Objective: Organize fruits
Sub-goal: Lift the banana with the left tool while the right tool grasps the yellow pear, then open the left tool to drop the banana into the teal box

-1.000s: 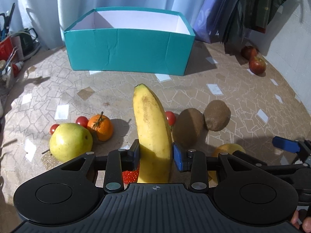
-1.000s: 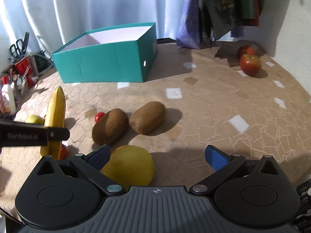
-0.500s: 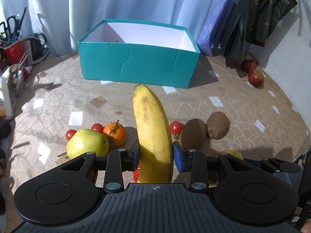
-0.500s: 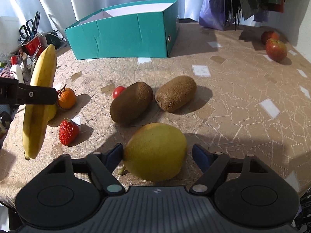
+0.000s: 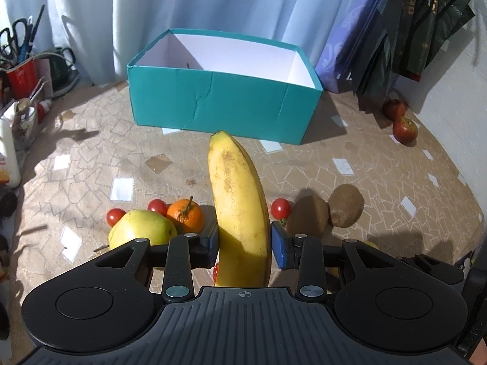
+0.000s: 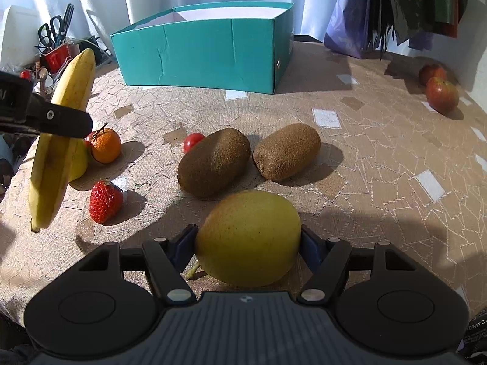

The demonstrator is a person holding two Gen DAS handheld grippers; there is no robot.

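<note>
My left gripper (image 5: pixel 245 248) is shut on a yellow banana (image 5: pixel 239 206) and holds it above the table, pointing toward the open teal box (image 5: pixel 225 109). The banana (image 6: pixel 61 133) and the left gripper's finger also show at the left of the right wrist view. My right gripper (image 6: pixel 248 248) has its pads against both sides of a yellow pear (image 6: pixel 248 237) that rests on the table. The teal box (image 6: pixel 207 57) stands at the back.
On the patterned tablecloth lie two kiwis (image 6: pixel 213 161) (image 6: pixel 287 150), a strawberry (image 6: pixel 105 199), a tangerine (image 6: pixel 105 146), cherry tomatoes (image 6: pixel 193 141), a green apple (image 5: pixel 141 232) and two red apples (image 6: pixel 441 94) at the far right. Clutter with scissors (image 6: pixel 54 30) stands at the left edge.
My left gripper has lifted the banana higher above the table. My right gripper has moved left over the yellow pear and closed its pads onto it.
</note>
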